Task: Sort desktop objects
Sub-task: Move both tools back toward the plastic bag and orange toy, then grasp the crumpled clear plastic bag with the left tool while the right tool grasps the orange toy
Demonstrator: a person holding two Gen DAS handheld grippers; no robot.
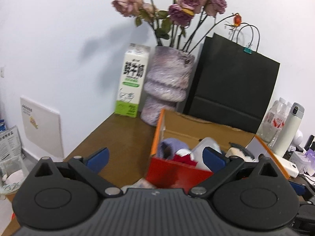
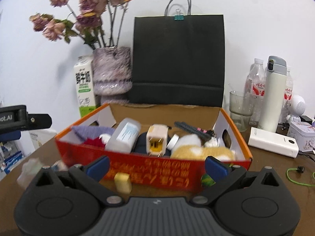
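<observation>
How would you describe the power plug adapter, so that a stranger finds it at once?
Start at the tall black paper bag against the wall, then look down into the open red and orange box in front of it. Near the middle of the box lies the adapter: a cream block showing metal prongs and a yellow face, unlike the soft items beside it.

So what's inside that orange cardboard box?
The box holds a white bottle, a beige plug, purple knitwear, a black comb and a yellow plush. Anything underneath is covered.
</observation>
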